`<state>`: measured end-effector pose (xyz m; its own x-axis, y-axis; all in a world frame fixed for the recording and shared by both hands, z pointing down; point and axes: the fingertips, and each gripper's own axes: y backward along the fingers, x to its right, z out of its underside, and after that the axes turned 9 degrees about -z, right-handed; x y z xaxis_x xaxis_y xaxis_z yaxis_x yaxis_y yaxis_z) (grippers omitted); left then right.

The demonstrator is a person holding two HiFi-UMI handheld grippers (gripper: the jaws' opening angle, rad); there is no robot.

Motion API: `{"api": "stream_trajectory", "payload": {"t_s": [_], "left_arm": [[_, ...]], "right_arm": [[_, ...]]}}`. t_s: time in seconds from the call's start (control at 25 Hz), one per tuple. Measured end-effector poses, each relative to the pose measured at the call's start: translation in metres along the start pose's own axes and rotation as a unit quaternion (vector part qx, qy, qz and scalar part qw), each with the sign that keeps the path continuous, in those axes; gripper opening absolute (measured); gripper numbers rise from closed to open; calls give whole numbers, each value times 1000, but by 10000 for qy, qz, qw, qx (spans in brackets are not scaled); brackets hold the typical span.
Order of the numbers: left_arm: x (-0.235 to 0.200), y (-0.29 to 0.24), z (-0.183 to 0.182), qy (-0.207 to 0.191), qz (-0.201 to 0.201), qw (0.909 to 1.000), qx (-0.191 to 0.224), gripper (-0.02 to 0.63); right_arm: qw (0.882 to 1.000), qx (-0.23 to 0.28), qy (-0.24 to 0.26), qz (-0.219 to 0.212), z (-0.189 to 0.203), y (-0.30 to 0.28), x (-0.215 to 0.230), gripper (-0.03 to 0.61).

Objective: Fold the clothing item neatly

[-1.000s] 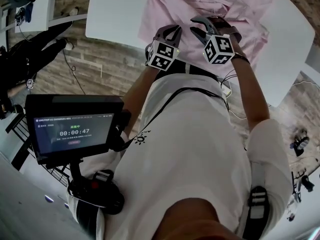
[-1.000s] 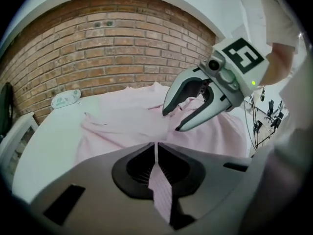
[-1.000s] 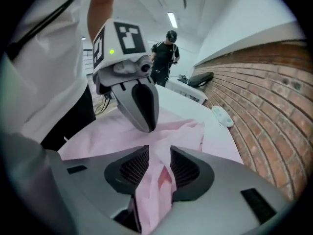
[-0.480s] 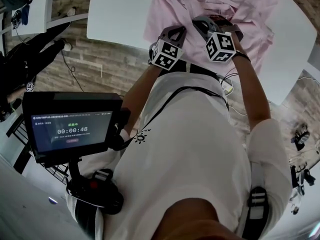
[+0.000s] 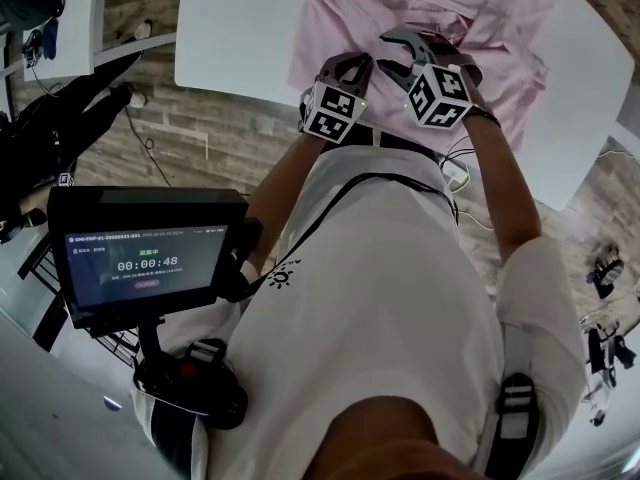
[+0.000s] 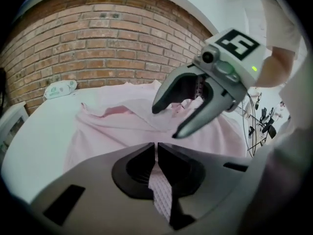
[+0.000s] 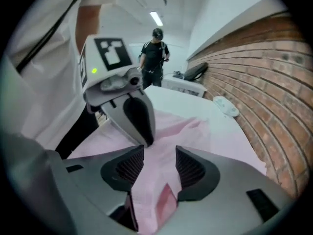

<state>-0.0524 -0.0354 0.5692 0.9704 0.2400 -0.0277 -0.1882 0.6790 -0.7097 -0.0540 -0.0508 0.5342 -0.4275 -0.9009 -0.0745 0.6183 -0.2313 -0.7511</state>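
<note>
Left gripper (image 6: 156,148) clamps pink shirt (image 6: 110,126); right gripper (image 7: 160,158) opening astride it.

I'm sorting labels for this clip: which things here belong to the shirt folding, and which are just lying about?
In the job: pink shirt; white table; left gripper, shut on the shirt; right gripper, jaws have just been opening, shirt fabric between them.
Lying about: wipes pack; screen.

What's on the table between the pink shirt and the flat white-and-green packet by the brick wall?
Nothing: bare white tabletop separates the pink cloth shirt from the flat white-and-green packet, as the left gripper view shows.
</note>
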Motion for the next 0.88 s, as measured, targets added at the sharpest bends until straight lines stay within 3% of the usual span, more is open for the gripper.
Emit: {"api": "stream_trajectory", "payload": {"t_s": [0.08, 0.16, 0.2, 0.24, 0.28, 0.36, 0.48, 0.6, 0.68, 0.84, 0.88], "left_arm": [[0, -2, 6, 10, -31, 10000, -80, 3], [1, -3, 8, -24, -20, 9999, -99, 3], [1, -3, 8, -22, -13, 9999, -99, 3], [0, -3, 9, -9, -12, 9999, -104, 3], [-1, -2, 9, 9, -14, 9999, -116, 3], [-2, -2, 12, 30, -21, 9999, -147, 3], [-3, -2, 13, 33, -19, 9999, -168, 3], [-3, -3, 14, 36, -26, 9998, -198, 3], [-3, -4, 14, 40, -25, 9998, -211, 3], [-4, -3, 16, 50, -29, 9997, -222, 3], [-5, -3, 17, 55, -35, 9997, -228, 3]], "right_arm": [[9979, -483, 429, -67, 13, -20, -16, 183], [9987, -459, 225, 32, 20, -27, -14, 183], [9995, -308, -9, 88, 20, -26, -9, 154], [9995, -161, -229, 134, 18, -22, -3, 70], [9991, -67, -395, 167, 17, -18, 3, 31], [9987, -86, -449, 230, 20, -11, 10, 6], [9992, -103, -371, 124, 19, -13, 7, 38], [9988, -214, -432, -72, 19, -28, -6, 167], [9980, -250, -579, 50, 23, -32, -4, 160], [9917, 199, -1243, 243, 21, -19, 12, 15], [9900, 286, -1353, 270, 21, -13, 17, 15]]}}
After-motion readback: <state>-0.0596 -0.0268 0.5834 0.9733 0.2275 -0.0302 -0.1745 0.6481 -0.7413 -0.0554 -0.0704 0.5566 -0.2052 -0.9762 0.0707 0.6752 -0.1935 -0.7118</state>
